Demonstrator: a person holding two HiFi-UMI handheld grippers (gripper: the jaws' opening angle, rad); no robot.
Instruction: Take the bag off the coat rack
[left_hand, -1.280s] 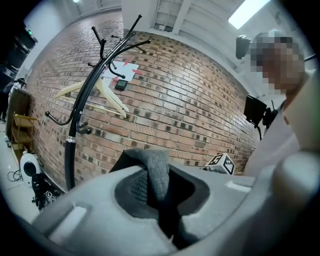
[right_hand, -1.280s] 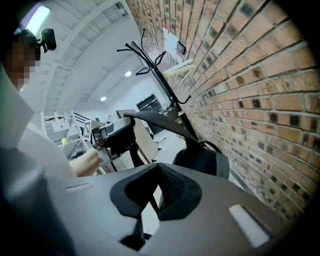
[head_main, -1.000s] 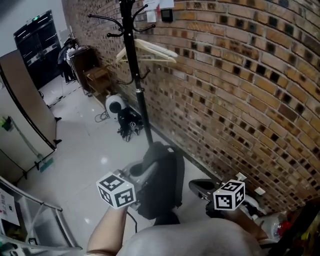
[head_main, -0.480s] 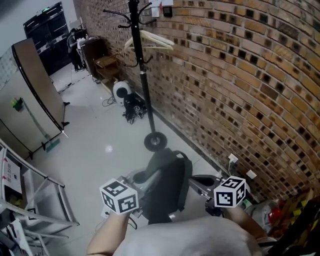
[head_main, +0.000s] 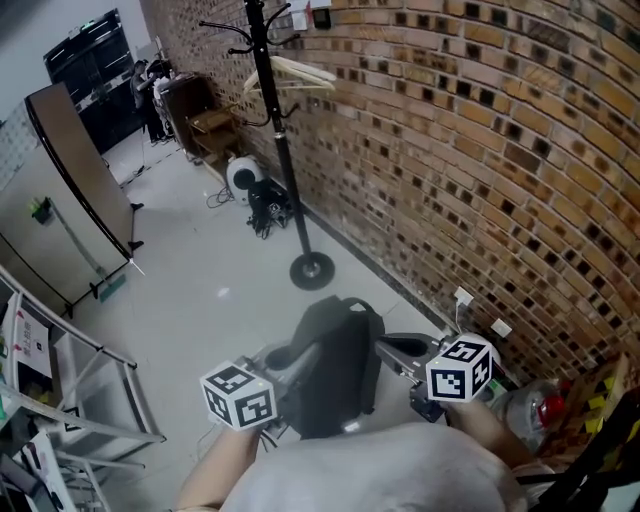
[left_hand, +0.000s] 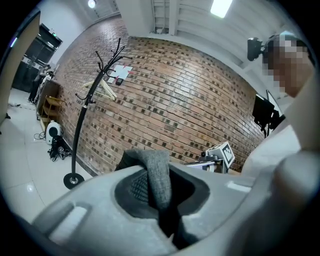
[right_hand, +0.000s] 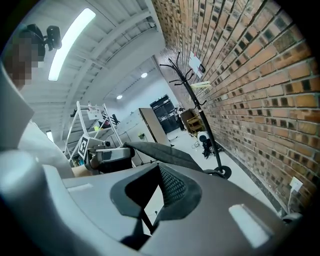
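The black bag hangs in front of me, clear of the black coat rack, whose round base stands on the floor beyond it. My left gripper is shut on the bag's grey strap, which runs up between the jaws of the left gripper. My right gripper sits beside the bag's right flank. In the right gripper view the right gripper stands open with nothing between its pads, and the bag lies just past it.
A pale wooden hanger stays on the rack. The brick wall runs along the right, with sockets low down. A white fan and cables lie on the floor, and a metal frame stands at the left.
The bag has come back from the rack, and the rack's base, hidden behind it a second ago, now shows. The left grip on the strap has held throughout.
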